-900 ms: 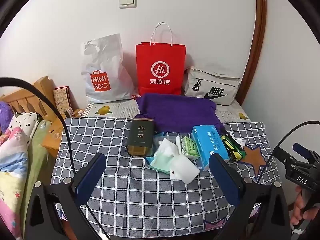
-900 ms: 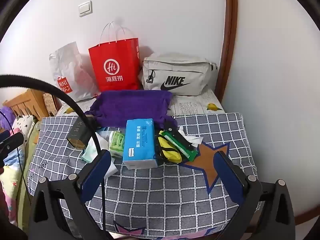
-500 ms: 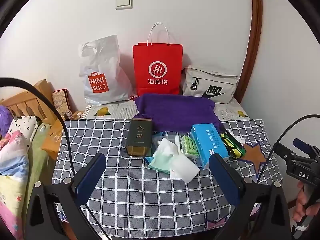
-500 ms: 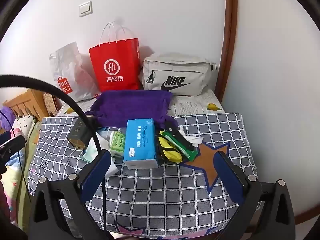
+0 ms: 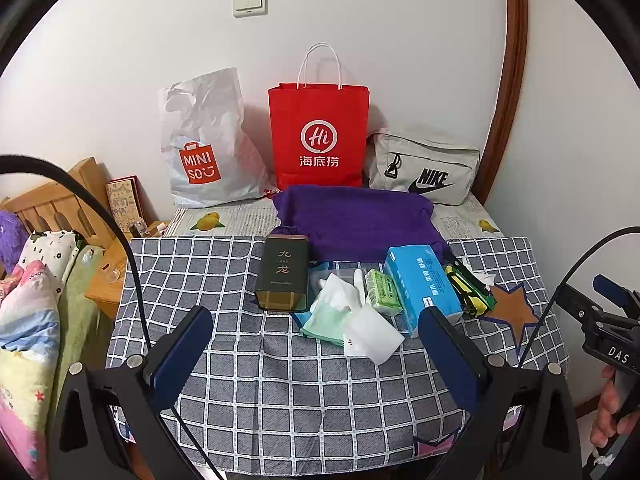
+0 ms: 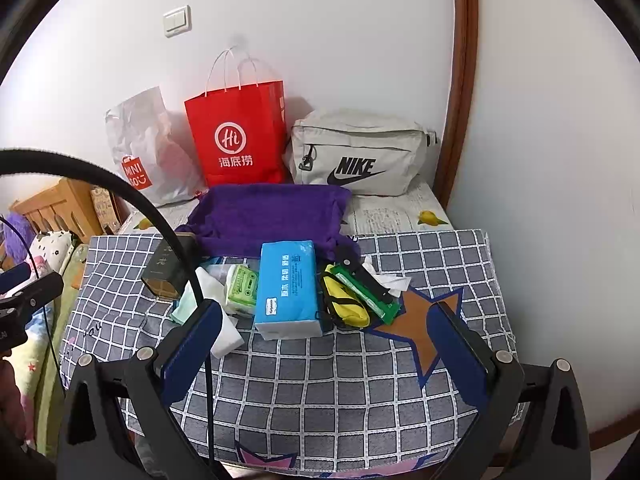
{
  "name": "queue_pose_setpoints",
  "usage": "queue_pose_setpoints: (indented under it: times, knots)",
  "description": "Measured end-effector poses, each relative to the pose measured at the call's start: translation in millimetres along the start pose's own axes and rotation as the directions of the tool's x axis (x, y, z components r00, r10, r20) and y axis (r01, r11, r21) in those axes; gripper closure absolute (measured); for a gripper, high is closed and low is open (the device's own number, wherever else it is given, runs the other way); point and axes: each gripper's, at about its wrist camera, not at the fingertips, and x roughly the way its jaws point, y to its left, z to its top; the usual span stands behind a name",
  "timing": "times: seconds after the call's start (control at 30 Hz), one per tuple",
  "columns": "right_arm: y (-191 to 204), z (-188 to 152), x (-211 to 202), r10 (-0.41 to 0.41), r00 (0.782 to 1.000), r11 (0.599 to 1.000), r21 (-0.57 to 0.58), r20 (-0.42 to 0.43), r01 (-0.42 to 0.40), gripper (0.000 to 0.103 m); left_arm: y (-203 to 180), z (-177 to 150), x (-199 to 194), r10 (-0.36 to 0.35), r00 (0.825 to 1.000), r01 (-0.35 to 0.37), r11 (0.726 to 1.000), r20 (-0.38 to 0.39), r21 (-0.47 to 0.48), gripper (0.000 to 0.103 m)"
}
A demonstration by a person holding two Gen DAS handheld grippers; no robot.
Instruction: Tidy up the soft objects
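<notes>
1. Left wrist view: the left gripper [image 5: 314, 338] hangs above the near part of a grey checked tablecloth [image 5: 280, 400], its two blue fingers spread wide with nothing between them. Mid-table lies a row of things: a dark green tin [image 5: 283, 274], white and pale green tissues [image 5: 348, 316], a small green tissue pack [image 5: 383, 292], a blue tissue pack [image 5: 424, 286] and a yellow pouch [image 5: 466, 292]. A folded purple towel [image 5: 356, 220] lies just behind the row. Against the wall stand a white plastic bag [image 5: 204, 144], a red paper bag [image 5: 319, 136] and a grey waist bag [image 5: 424, 172].

2. Right wrist view: the right gripper [image 6: 328, 344] is likewise wide apart and empty, above the near cloth. The blue tissue pack [image 6: 287, 288] lies ahead of it, the purple towel [image 6: 268, 216] behind that, touching its far end.
</notes>
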Motion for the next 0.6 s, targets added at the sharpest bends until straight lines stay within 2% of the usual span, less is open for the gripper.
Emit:
queue_pose_setpoints:
  times: [0.6]
  knots:
    - [0.1, 0.5, -1.6, 0.002, 1.0, 1.0, -0.001, 0.005, -0.002, 0.002, -1.3, -0.7, 0.5, 0.004, 1.0, -0.004, 1.0, 0.0, -0.001, 0.0]
